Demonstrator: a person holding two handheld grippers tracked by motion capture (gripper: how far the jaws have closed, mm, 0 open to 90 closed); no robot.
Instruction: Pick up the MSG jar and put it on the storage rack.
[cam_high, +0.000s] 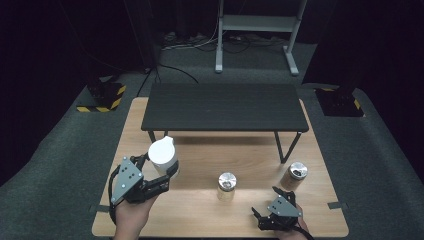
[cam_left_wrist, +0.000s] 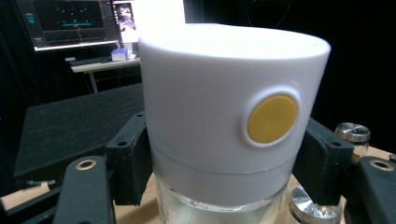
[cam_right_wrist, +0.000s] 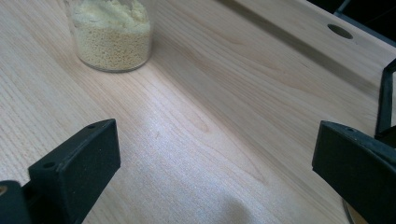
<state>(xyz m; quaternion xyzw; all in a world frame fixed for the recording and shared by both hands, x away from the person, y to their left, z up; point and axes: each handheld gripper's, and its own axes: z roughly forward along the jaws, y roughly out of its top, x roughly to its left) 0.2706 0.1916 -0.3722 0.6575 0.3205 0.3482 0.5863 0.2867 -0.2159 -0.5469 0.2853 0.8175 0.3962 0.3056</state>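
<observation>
— Where's the white-lidded jar?

— In the left gripper, over the near left part of the wooden table. The jaws are clamped on it just under the white lid, one pad on each side, and a yellow dot faces that gripper's camera.

— And the right gripper?

— Jaws wide apart with bare wood between them, low at the near right edge. A jar of yellow grains stands ahead of it, apart. Two metal-capped jars stand mid-table.
</observation>
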